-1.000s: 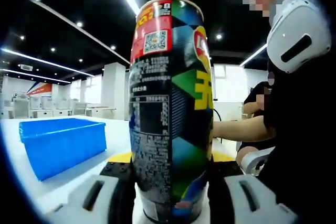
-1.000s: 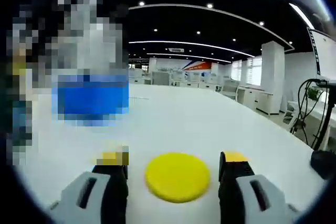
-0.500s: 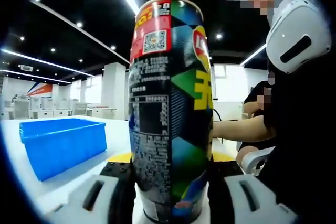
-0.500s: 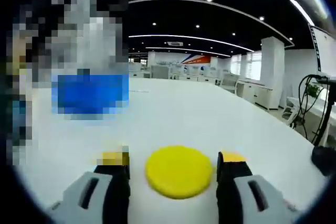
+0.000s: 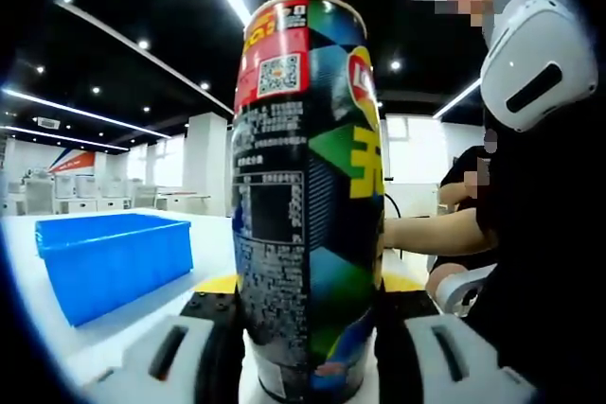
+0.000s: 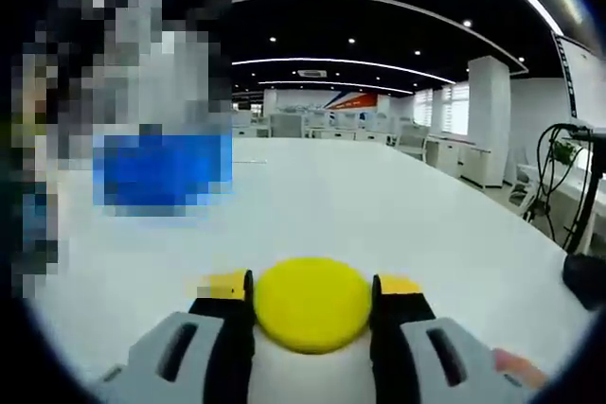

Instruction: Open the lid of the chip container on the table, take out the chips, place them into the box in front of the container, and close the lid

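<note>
Chips can is held upright between the jaws of the left hand-held gripper, its long axis vertical, while the yellow lid is pinched flat between the narrowed jaws of the right hand-held gripper, low over the table, with the blue box nearby.

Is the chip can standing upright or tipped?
Upright: the chip can stands vertical between the left tongs, base down on the white table.
</note>
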`<state>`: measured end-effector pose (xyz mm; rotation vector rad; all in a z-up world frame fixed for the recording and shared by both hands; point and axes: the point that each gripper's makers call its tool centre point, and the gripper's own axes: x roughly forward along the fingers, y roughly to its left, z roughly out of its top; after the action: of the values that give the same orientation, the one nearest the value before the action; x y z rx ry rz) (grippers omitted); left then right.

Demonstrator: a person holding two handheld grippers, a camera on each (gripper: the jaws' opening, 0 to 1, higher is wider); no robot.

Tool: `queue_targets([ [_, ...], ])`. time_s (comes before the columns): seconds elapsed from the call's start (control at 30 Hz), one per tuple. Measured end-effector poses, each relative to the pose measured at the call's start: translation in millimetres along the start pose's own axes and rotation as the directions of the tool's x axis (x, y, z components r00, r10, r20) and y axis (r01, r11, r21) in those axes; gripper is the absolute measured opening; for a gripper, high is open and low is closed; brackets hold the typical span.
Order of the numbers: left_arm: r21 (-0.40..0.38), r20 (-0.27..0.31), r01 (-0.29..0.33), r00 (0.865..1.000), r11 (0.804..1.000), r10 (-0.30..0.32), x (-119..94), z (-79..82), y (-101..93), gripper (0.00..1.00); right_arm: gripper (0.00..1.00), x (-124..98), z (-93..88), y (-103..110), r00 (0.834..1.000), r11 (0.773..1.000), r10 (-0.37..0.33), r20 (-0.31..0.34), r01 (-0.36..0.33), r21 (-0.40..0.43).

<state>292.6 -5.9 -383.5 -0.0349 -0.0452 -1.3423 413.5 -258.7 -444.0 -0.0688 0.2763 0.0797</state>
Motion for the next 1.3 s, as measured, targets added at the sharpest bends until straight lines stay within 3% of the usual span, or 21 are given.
queue_targets([
  [0.23, 0.0, 0.0, 0.0, 1.0, 1.0, 0.0, 0.4, -0.1, -0.5, 0.54, 0.46, -1.8, -0.6, -2.2, 1.0, 1.0, -0.008, -0.01, 0.009, 0.006],
  [0.33, 0.0, 0.001, 0.001, 1.0, 1.0, -0.001, 0.5, 0.0, -0.6, 0.54, 0.46, -1.7, 1.3, -4.5, 1.0, 0.999, -0.006, -0.02, 0.007, 0.047],
  [0.57, -0.001, 0.001, 0.0, 1.0, 1.0, 0.0, 0.5, 0.2, -0.5, 0.54, 0.46, -3.4, 22.0, -15.0, 1.0, 0.999, -0.024, 0.013, 0.024, 0.048],
  [0.8, -0.001, 0.001, 0.0, 1.0, 1.0, 0.0, 0.2, 0.2, -0.1, 0.54, 0.46, -11.9, 67.1, -26.9, 0.997, 0.999, -0.028, 0.067, 0.027, 0.023],
  [0.93, -0.001, 0.001, 0.0, 1.0, 1.0, 0.0, -0.2, 0.4, 0.5, 0.54, 0.46, -22.5, 112.4, -29.7, 0.993, 0.999, 0.003, 0.12, -0.008, 0.04],
  [1.2, -0.002, 0.002, 0.0, 1.0, 1.0, 0.0, -0.8, 0.9, 1.3, 0.54, 0.46, -45.6, 179.0, -6.6, 0.973, 0.991, 0.131, 0.19, -0.135, 0.008],
  [1.3, -0.002, 0.002, 0.0, 1.0, 1.0, 0.0, -1.2, 1.1, 1.9, 0.54, 0.46, -55.6, 193.9, 9.5, 0.962, 0.982, 0.182, 0.204, -0.187, 0.005],
])
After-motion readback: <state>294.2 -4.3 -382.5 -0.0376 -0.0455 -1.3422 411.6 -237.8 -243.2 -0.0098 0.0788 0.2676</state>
